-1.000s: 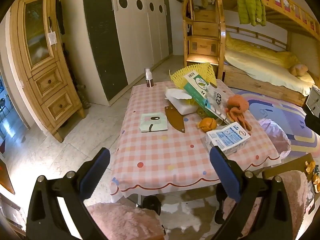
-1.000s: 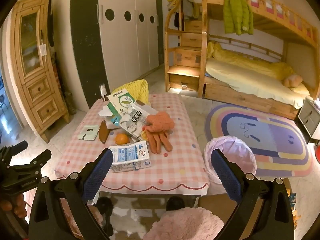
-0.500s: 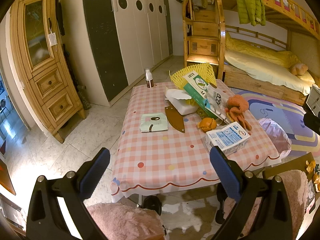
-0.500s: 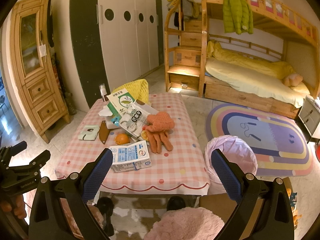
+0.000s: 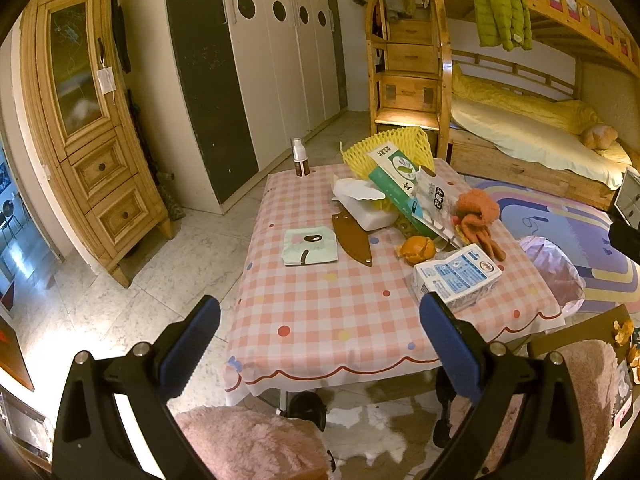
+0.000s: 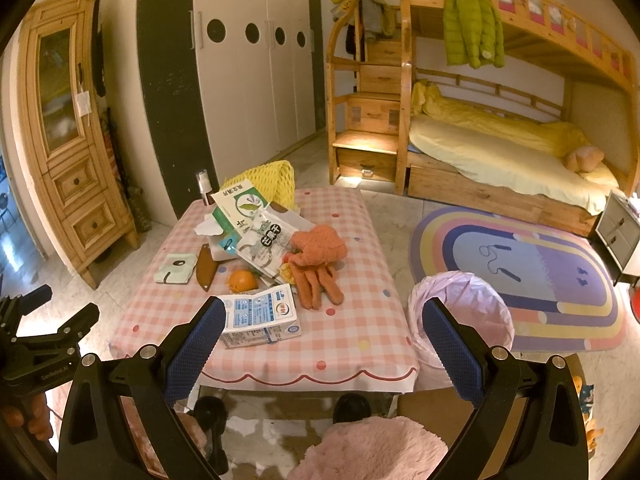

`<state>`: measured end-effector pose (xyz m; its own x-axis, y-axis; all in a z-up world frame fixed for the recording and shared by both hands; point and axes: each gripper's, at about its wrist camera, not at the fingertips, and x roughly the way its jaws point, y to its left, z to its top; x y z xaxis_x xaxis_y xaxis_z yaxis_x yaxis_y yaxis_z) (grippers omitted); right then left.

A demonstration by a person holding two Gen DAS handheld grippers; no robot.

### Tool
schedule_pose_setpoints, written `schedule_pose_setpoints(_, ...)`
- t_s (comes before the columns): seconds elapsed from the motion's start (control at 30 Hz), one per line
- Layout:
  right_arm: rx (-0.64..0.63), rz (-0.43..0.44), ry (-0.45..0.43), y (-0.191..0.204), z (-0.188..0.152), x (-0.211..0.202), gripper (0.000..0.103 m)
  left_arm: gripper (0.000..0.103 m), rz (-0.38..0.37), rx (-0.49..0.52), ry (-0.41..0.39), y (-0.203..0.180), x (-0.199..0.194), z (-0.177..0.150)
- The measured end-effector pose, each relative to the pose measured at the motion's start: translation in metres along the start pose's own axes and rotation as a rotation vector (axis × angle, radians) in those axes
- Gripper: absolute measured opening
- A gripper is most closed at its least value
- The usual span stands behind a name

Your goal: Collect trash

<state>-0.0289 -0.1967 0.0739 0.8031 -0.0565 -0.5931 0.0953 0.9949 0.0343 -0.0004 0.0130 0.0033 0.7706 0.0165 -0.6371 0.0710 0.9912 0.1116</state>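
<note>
A checked table (image 5: 320, 304) (image 6: 360, 344) holds a blue-white milk carton (image 5: 458, 274) (image 6: 260, 316), orange peel (image 5: 416, 248) (image 6: 241, 281), a green-white box (image 5: 396, 184) (image 6: 236, 210), a snack bag (image 5: 434, 200) (image 6: 266, 248), yellow foam net (image 5: 384, 146) (image 6: 264, 178) and white tissue (image 5: 356, 192). A bin lined with a pink bag (image 6: 464, 316) (image 5: 554, 272) stands right of the table. My left gripper (image 5: 320, 342) and right gripper (image 6: 320, 340) are both open and empty, short of the table's near edge.
Also on the table: an orange plush toy (image 6: 318, 264), a brown knife sheath (image 5: 352, 236), a mint pouch (image 5: 310, 246), a small bottle (image 5: 300, 158). Pink furry stools (image 6: 372, 448) stand below me. A bunk bed (image 6: 500, 152), rug and wooden cabinet (image 5: 88, 120) surround the table.
Both views have drifted very slightly; nothing on the table has moved and both grippers stay open.
</note>
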Motion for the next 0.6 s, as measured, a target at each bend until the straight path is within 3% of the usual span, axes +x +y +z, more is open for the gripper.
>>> schedule_pose_setpoints(0.6,0.002,0.001,0.002,0.0003,0.0004,0.0000,0.097,0.097,0.004,0.003,-0.002,-0.0018,0.0014,0.0009)
